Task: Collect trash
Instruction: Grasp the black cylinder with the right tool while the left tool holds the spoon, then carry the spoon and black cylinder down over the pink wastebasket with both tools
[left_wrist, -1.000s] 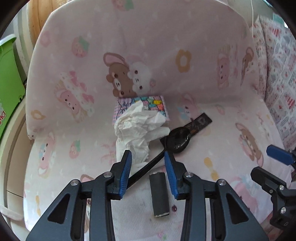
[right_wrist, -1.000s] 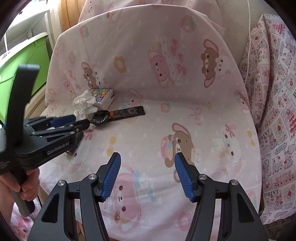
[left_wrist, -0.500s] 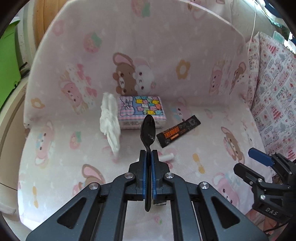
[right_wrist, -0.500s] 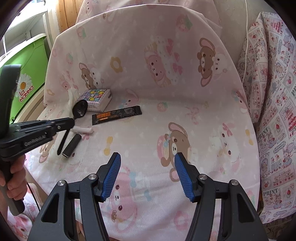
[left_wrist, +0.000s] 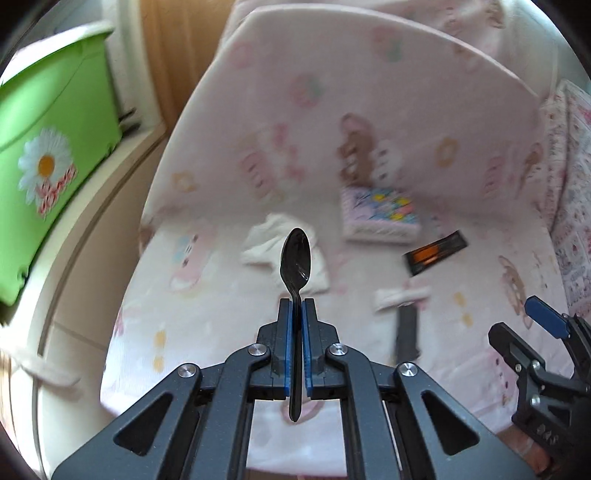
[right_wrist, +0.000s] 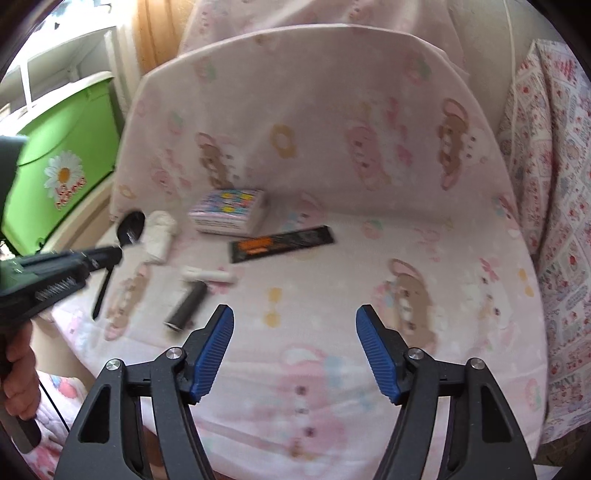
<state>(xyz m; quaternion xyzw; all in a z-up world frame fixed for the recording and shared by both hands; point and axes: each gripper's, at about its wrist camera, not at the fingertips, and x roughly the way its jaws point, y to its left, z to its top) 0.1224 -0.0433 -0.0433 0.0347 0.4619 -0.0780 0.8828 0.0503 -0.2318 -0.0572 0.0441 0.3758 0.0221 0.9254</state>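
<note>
My left gripper (left_wrist: 296, 306) is shut on the handle of a black plastic spoon (left_wrist: 295, 258), held above the pink cartoon-print seat cushion (left_wrist: 207, 302); its bowl points away from me. From the right wrist view the same spoon (right_wrist: 130, 226) and left gripper (right_wrist: 114, 254) hang at the left. My right gripper (right_wrist: 294, 321) hovers over the cushion's front, jaws opening with nothing between them. On the cushion lie a crumpled white tissue (right_wrist: 159, 236), a black-and-orange sachet (right_wrist: 282, 243), a small white roll (right_wrist: 208, 275) and a dark cylinder (right_wrist: 186, 306).
A colourful tissue pack (right_wrist: 229, 211) rests against the padded backrest (right_wrist: 314, 110). A green bin with a daisy sticker (left_wrist: 48, 155) stands to the left on a white shelf. Patterned bedding (right_wrist: 554, 221) lies at the right. A hand (right_wrist: 16, 373) grips the left tool.
My left gripper shut on the spoon's handle, lifted it off the cushion and swung left toward the green bin. The right gripper moved forward slightly and its jaws widened.
</note>
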